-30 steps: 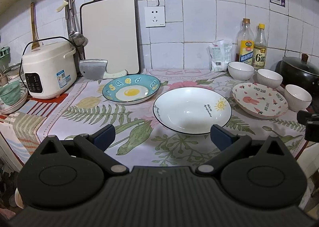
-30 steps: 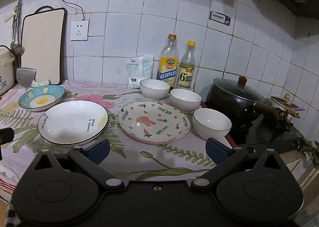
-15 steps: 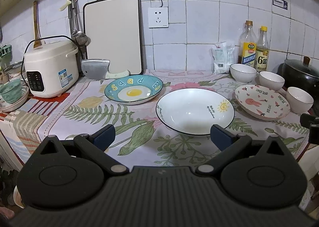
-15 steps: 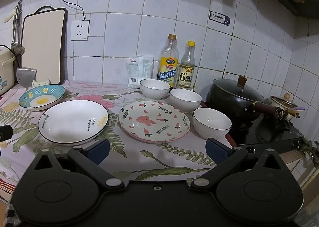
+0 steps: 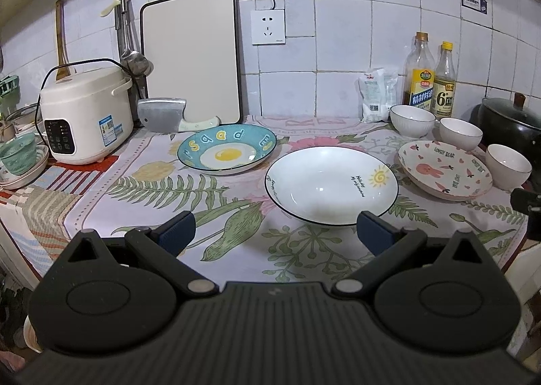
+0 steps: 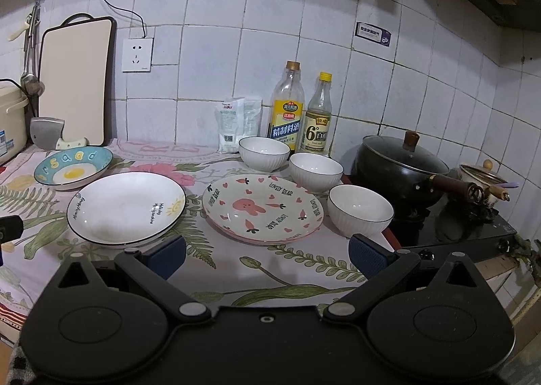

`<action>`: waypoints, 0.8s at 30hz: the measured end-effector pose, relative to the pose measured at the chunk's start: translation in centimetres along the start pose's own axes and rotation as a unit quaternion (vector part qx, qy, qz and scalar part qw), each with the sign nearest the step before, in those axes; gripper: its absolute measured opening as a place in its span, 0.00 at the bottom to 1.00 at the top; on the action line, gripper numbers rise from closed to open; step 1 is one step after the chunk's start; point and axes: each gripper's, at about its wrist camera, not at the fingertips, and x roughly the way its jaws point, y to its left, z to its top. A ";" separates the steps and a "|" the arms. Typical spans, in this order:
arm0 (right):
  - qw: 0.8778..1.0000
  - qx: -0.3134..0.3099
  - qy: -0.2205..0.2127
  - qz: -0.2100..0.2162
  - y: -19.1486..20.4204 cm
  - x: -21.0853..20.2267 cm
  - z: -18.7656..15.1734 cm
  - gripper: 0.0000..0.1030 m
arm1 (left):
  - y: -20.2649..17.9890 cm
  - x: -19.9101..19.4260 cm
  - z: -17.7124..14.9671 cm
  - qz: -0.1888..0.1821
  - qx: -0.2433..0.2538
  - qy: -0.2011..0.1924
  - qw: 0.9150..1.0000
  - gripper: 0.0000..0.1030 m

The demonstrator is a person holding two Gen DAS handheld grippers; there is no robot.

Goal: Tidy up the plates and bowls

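- We see the surface (image 5: 101, 202), covered by a floral cloth, running left to right under a tiled wall.
- A cutting board (image 5: 191, 53) leans upright against the wall at far left, with a cleaver (image 5: 162, 114) propped at its foot.
- A rice cooker (image 5: 86, 114) stands at the left end of the surface; a black pot (image 6: 402, 165) with a lid sits on the stove at the right end.
- The white plate (image 5: 331, 185) with a sun mark lies flat near the centre, just beyond the left gripper (image 5: 274, 231).
- The pink rabbit plate (image 6: 263, 209) lies flat to the right of the white plate, just beside it but apart, directly ahead of the right gripper (image 6: 267, 256).
- The blue egg plate (image 5: 226, 150) lies far left of the white plate, close to the cleaver.
- Three white bowls stand upright in a diagonal along the pink rabbit plate's far and right side: far bowl (image 6: 264, 153), middle bowl (image 6: 316, 171), near bowl (image 6: 361, 211). We cannot tell whether the far and middle bowls touch.
- Two bottles (image 6: 285, 107) and a white packet (image 6: 236, 123) stand against the wall behind the bowls.
- Left gripper: fingers (image 5: 175, 233) spread wide, grasping nothing.
- Right gripper: fingers (image 6: 367, 256) spread wide, grasping nothing.
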 end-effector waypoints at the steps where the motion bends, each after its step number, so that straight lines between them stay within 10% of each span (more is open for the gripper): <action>1: 1.000 0.000 0.000 0.000 0.1 0.0 0.0 1.00 | 0.0 0.0 -0.1 0.000 0.001 0.000 1.000 1.00; 24: 0.991 -0.061 -0.061 0.104 2.4 3.3 1.1 1.00 | 3.6 0.1 3.4 -0.055 -0.029 -0.039 0.997 1.00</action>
